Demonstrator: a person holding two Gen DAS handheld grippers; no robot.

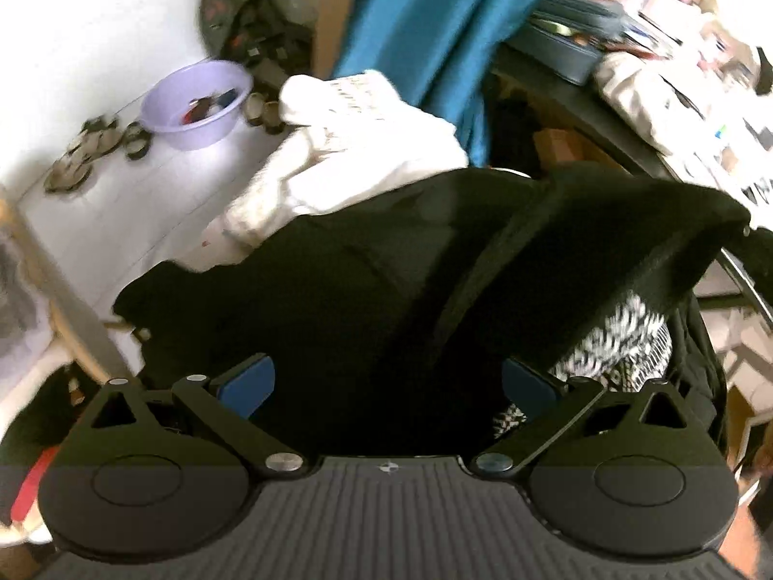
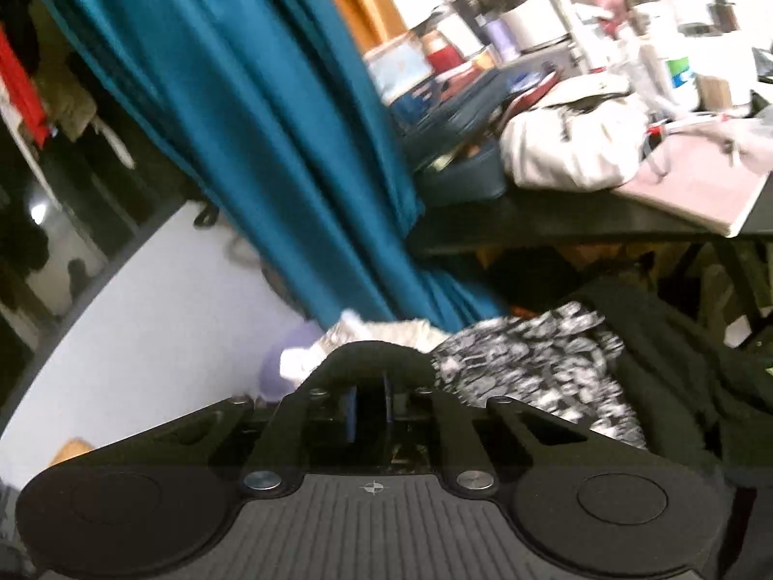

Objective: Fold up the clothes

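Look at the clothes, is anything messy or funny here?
Yes. The black garment hangs stretched in mid-air, one corner pulled up at the right. The white garment and the black-and-white patterned garment lie crumpled, none folded.

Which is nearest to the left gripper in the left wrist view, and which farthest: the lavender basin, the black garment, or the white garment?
From the left gripper:
1. Black garment, directly ahead between its open fingers.
2. White garment, beyond the black one, slightly left.
3. Lavender basin, far upper left on the white surface.
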